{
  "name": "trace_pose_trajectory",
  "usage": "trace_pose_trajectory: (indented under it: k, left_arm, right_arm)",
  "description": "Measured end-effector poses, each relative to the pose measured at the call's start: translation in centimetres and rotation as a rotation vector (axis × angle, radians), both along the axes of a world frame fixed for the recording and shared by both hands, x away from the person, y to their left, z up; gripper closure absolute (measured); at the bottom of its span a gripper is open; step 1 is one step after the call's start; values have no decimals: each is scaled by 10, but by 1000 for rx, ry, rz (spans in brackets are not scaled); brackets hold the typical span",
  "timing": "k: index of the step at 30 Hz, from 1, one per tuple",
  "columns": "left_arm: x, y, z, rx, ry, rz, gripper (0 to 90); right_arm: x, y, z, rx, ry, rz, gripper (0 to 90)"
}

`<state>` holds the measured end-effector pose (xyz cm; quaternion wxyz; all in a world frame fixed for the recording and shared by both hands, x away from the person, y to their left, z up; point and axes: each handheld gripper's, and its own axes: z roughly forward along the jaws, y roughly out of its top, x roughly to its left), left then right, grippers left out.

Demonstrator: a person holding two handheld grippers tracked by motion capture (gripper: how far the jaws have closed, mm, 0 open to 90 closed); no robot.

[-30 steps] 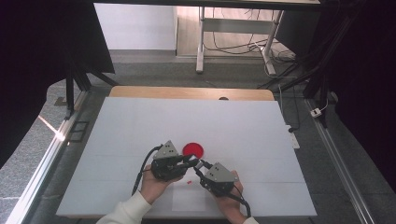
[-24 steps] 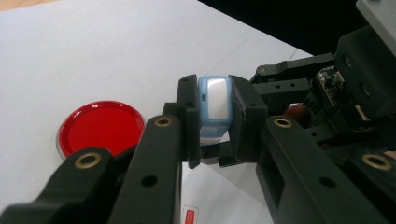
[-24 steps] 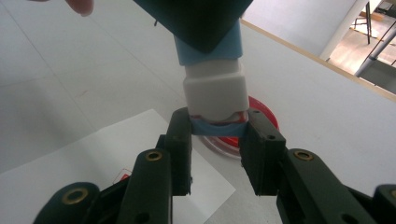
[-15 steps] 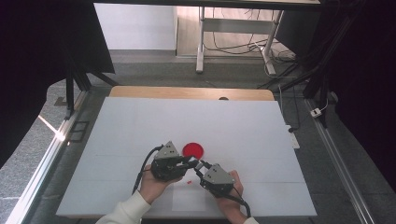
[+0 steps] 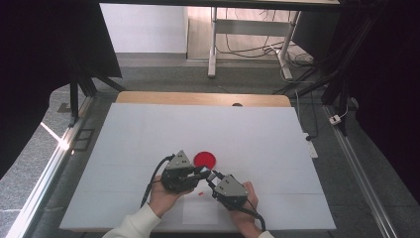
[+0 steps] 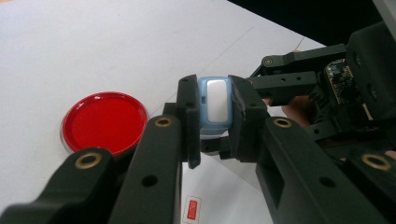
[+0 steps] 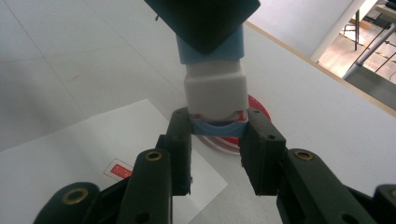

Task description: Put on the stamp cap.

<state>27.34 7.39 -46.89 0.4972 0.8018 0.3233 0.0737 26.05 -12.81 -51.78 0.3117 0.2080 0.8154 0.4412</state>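
Clenched hard on the blue-and-white stamp (image 6: 214,100) with the left gripper (image 5: 200,171), pinching the pale-blue cap end from both sides. Clamped just as firmly on the opposite, blue-rimmed end with the right gripper (image 5: 213,176). Held up off the table, just on the near side of the red dish (image 5: 205,159), not touching it.

Gripped from both ends like that, most likely, to pull or twist cap from body: one claw to anchor, the other to work. Kept close to the red dish, probably an ink pad, so as to dip without a long reach.

Nearer the person than the red dish, lying flat: a white paper sheet (image 5: 200,210) bearing one small red imprint (image 7: 120,169), apart from the dish. Handy there, by the look of it, for a test press straight after inking.

Under all of it, a broad white tabletop (image 5: 148,129), matte and faintly lined. Well beyond the red dish, a wooden edge strip (image 5: 198,98). Farther still, grey floor, metal desk legs (image 5: 214,44), tangled cables (image 5: 237,49), and black drapes off to both sides.
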Motion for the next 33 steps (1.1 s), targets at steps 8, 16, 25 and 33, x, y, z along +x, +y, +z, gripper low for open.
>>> trace_pose_trajectory:
  k: [8,16,25,33]
  left_arm:
    - [2,0,-1,12,19,-3,756]
    - [3,-1,-5,-2,30,-4,757]
    - [4,-2,-9,-6,51,-10,758]
    - [5,0,-9,-14,45,-9,755]
  right_arm:
    - [-2,3,-1,-56,-30,-4,652]
    - [-1,2,1,-46,3,3,654]
    - [-1,2,0,-50,-9,33,653]
    - [1,1,0,-60,4,45,647]
